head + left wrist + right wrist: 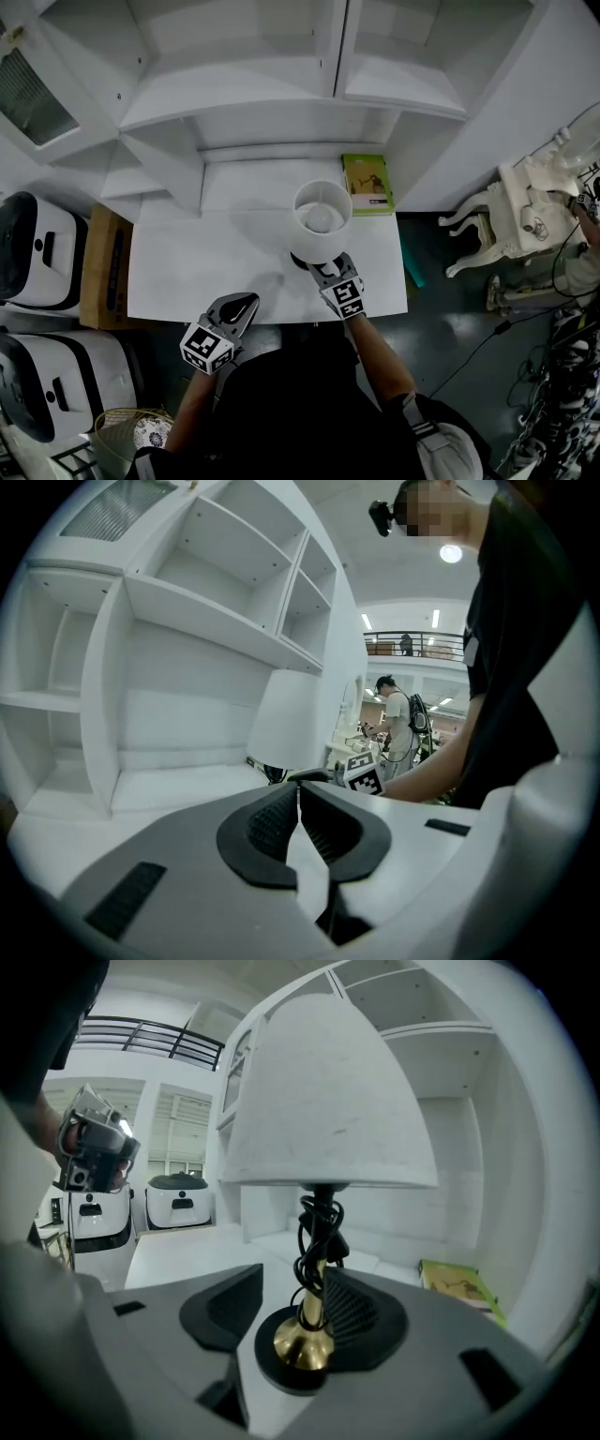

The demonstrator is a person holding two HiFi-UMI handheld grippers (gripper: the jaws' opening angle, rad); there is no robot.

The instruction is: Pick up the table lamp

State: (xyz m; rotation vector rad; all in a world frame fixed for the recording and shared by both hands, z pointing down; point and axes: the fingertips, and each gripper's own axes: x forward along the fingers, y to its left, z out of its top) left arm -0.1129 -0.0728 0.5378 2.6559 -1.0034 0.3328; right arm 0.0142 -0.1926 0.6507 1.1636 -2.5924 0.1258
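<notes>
Right gripper (pixel 323 269), lamp (pixel 322 217), white desk (pixel 206 272), shelving (pixel 234 84)

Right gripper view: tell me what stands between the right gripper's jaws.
In the right gripper view, the white-shaded table lamp's brass stem, wound with black cord, stands between the open jaws, on its black round base.

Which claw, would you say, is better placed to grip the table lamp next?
Right. The right claw stands open around the stem of the table lamp; the left claw is shut and apart from it, at the front edge of the table.
</notes>
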